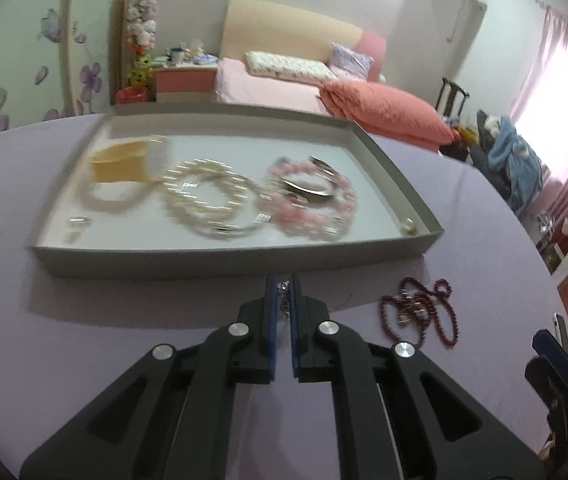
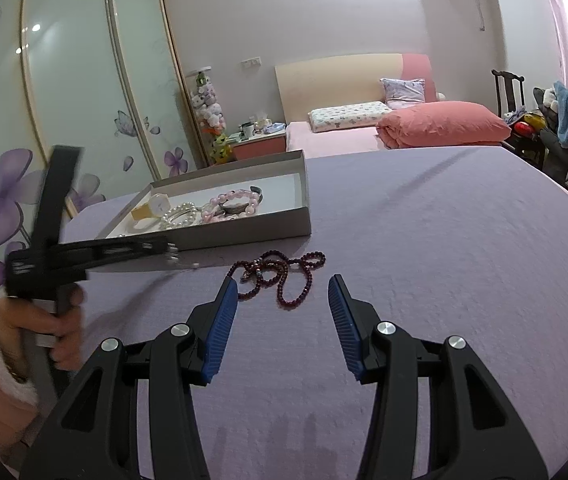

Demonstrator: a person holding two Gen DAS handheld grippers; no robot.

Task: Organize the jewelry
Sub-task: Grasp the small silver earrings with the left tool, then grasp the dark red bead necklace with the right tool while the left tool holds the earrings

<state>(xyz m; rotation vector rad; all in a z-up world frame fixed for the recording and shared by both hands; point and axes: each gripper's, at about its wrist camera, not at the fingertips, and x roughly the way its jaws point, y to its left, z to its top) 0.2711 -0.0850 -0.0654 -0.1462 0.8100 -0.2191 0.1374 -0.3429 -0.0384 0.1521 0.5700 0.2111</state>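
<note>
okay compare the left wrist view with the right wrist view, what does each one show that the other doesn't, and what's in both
Left wrist only: a small silvery piece pinched in the shut left gripper, and a small item in the tray's near right corner.
Right wrist only: the open right gripper, and the hand gripping the left gripper's handle.
Both: the grey tray with pearl bracelets, pink bead bracelets and a watch, plus the dark red bead necklace on the purple cloth.
</note>
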